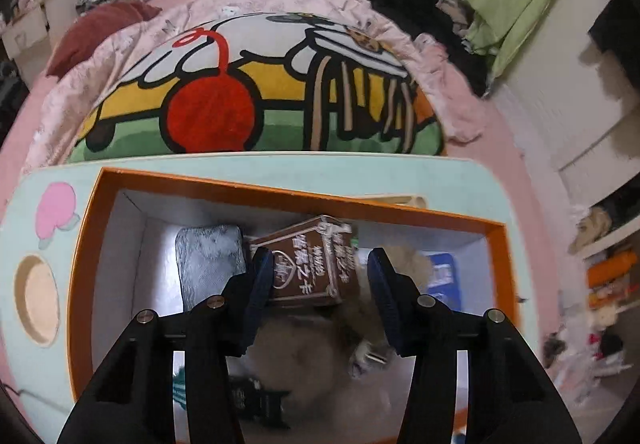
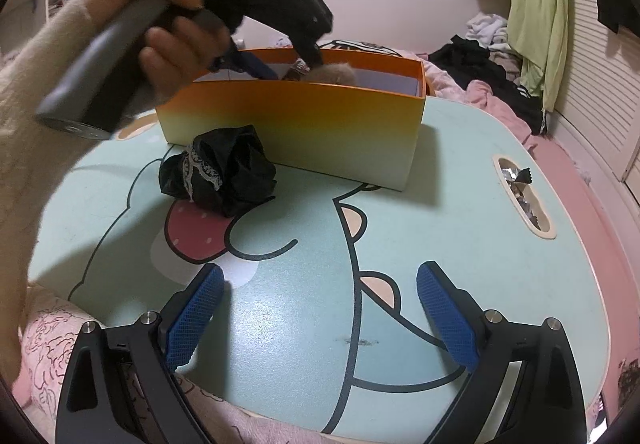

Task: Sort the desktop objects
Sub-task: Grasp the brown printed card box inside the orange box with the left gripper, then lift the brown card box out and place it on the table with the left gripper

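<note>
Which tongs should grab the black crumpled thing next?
Probably the right tongs: open, empty, pointing at the black bundle. The left tongs are over the orange box.

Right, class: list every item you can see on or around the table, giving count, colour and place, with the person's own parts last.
Box: one, orange, on table.
Table: one, pale green with cartoon print.
Brown carton: one, inside box.
Grey pouch: one, inside box, left.
Fluffy beige item: one, inside box.
Blue packet: one, inside box, right.
Black lace cloth: one, on table before box.
Foil wrappers: several, silver, in table slot.
Left gripper: fingers open over box.
Right gripper: fingers open, empty.
Hand: one, holding left gripper.
</note>
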`<state>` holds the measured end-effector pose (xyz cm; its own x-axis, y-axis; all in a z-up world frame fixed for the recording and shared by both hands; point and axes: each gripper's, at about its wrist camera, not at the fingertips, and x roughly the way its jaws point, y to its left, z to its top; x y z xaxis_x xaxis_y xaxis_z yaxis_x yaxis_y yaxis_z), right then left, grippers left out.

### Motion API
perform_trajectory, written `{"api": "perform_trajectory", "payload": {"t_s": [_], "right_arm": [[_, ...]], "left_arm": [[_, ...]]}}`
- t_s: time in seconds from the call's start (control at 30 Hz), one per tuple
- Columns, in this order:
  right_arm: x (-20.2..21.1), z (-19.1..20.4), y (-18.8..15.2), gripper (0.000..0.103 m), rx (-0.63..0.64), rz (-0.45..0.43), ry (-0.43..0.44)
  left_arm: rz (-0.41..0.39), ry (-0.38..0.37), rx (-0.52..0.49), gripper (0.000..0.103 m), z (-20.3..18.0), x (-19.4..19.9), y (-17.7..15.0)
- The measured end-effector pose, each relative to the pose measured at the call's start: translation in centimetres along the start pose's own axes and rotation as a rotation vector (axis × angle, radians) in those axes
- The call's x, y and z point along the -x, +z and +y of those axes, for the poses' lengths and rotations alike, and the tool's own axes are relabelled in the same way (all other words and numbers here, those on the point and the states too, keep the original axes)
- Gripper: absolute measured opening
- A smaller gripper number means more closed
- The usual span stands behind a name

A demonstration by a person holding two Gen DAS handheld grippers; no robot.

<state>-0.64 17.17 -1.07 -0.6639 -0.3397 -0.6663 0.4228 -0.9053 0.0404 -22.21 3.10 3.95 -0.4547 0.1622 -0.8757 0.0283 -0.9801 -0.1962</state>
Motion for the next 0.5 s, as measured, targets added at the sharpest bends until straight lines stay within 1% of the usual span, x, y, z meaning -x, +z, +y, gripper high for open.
{"api": "perform_trajectory", "payload": {"t_s": [0.03,0.07,0.1,0.13,0.17,0.2,0.23,0.27,0.33,0.43,0.5], "right_arm": [[0.0,0.0,0.0,0.097,0.0,0.0,0.0],[0.0,0.1,0.0,0.097,-0.001,0.0,0.0],[-0.1,0.2,0.0,0.097,-0.001,0.0,0.001],[-0.1,0.2,0.0,0.098,0.0,0.0,0.0],[-0.1,0.1,0.1,0.098,0.0,0.0,0.0],[-0.1,0.1,0.0,0.098,-0.001,0.0,0.001],[-0.1,0.1,0.0,0.098,-0.001,-0.001,0.002],[-0.1,0.2,0.0,0.098,-0.002,-0.001,0.003],[-0.2,0.3,0.0,0.098,-0.004,-0.002,0.004],[-0.2,0.3,0.0,0.098,-0.003,-0.003,0.004],[-0.2,0.4,0.0,0.098,-0.004,-0.003,0.005]], "left_arm": [[0.012,0.022,-0.027,0.053,-0.3,-0.6,0.0],[0.017,0.015,-0.034,0.052,-0.2,-0.9,0.0],[0.021,0.01,-0.027,0.049,0.2,-1.0,0.1],[0.011,0.018,-0.013,0.048,0.6,-0.7,0.3],[0.004,0.002,0.012,0.039,1.2,-0.3,0.3],[-0.009,-0.013,0.026,0.02,1.7,0.2,0.4],[-0.018,-0.037,0.034,0.019,2.0,0.6,0.6],[-0.033,-0.092,0.046,0.019,2.8,1.6,0.4],[-0.073,-0.165,0.052,0.019,3.6,3.6,0.0],[-0.183,-0.215,0.031,0.019,5.2,7.9,-1.8],[-0.257,-0.238,0.005,0.019,6.1,10.7,-4.1]]}}
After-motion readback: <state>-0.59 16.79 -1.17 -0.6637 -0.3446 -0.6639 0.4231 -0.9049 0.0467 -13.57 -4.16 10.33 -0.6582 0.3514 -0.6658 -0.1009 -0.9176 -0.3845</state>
